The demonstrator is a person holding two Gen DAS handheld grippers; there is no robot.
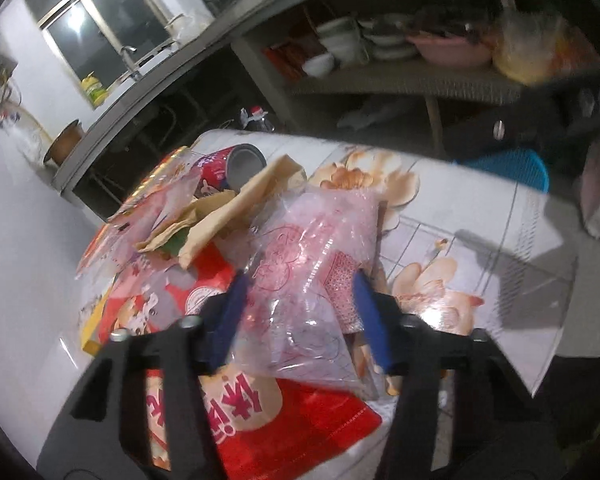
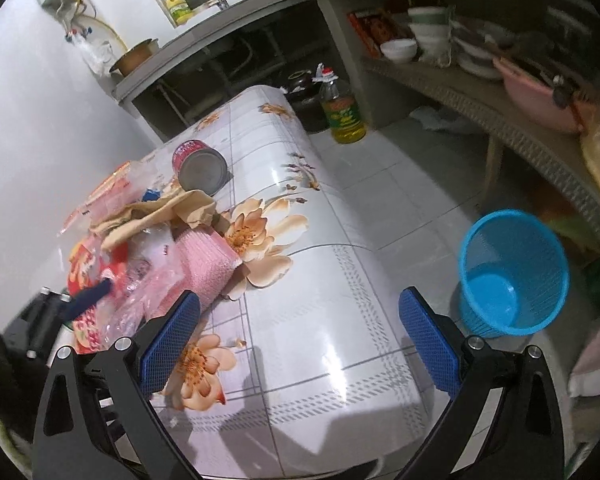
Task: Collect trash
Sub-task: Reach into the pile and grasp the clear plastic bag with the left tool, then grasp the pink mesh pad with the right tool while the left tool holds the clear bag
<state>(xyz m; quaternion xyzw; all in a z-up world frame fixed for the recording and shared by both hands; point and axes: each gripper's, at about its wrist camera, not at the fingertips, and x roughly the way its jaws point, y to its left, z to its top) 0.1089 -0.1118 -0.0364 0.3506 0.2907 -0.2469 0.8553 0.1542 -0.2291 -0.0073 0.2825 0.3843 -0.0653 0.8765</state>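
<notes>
A pile of trash lies on the flowered table [image 2: 320,280]: a clear plastic bag [image 1: 300,300], a red printed packet [image 1: 268,420], crumpled brown paper [image 1: 236,208], pink bubble wrap [image 2: 208,264] and a red tin can [image 2: 200,168] on its side. My left gripper [image 1: 300,280] reaches down into the pile with the clear bag between its blue pads [image 1: 236,300]. The pads stand apart at the bag's sides and no squeeze shows. One left finger [image 2: 92,296] appears in the right wrist view. My right gripper [image 2: 300,296] hangs open over bare tablecloth, holding nothing.
A blue mesh wastebasket [image 2: 512,276] stands on the tiled floor right of the table, with nothing in it. An oil bottle [image 2: 342,112] stands on the floor beyond the table's far end. A shelf [image 2: 460,80] with bowls runs along the right. A white wall borders the table's left.
</notes>
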